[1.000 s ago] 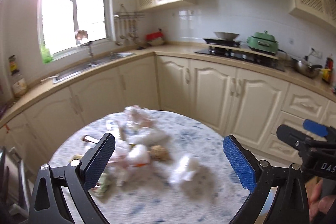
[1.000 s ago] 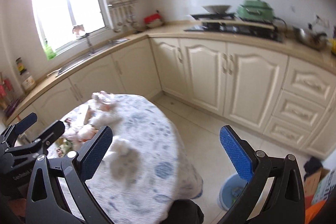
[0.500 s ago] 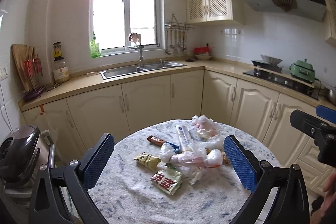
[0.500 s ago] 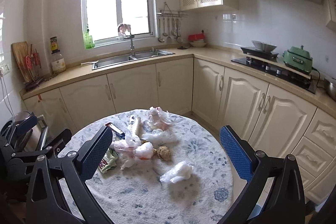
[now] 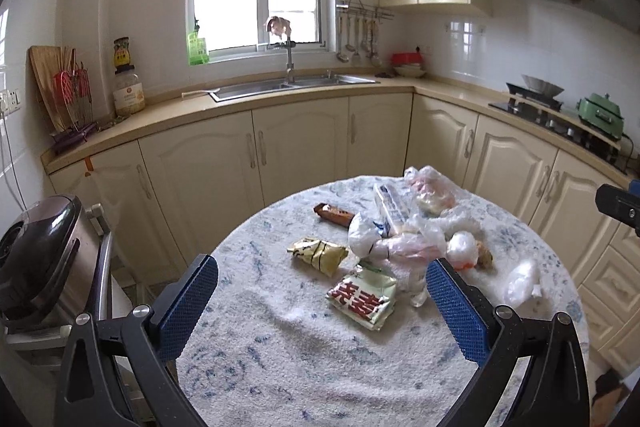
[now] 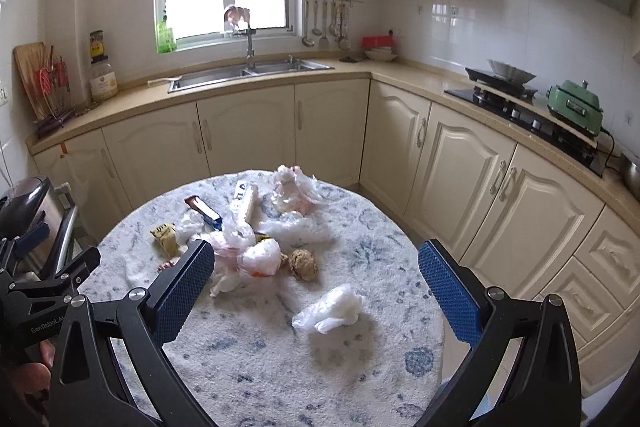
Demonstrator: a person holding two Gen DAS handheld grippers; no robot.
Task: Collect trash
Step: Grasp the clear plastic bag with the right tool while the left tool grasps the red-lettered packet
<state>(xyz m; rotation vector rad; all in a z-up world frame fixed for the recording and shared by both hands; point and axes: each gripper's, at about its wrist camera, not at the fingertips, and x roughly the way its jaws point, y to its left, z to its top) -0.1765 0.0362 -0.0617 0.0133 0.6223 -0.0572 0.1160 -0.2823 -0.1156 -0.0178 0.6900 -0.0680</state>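
Observation:
A round table (image 5: 280, 359) with a white and blue cloth holds a heap of trash. In the left wrist view I see a red-lettered packet (image 5: 362, 301), a yellow wrapper (image 5: 318, 254), a brown bar wrapper (image 5: 334, 214), crumpled plastic bags (image 5: 394, 247) and a loose white bag (image 5: 520, 283). The right wrist view shows the loose white bag (image 6: 330, 309), a brown lump (image 6: 303, 259) and the bag heap (image 6: 260, 255). My left gripper (image 5: 322, 311) is open and empty above the near table. My right gripper (image 6: 316, 295) is open and empty, above the white bag.
Cream cabinets and a counter with a sink (image 5: 288, 85) wrap the far and right sides. A stove with a green pot (image 6: 576, 105) is at the right. A grey appliance (image 5: 38, 251) stands left of the table. The left gripper's body (image 6: 36, 291) shows at the right view's left edge.
Both views have swung left from the stove side and floor to face the table and sink. Both grippers stayed open.

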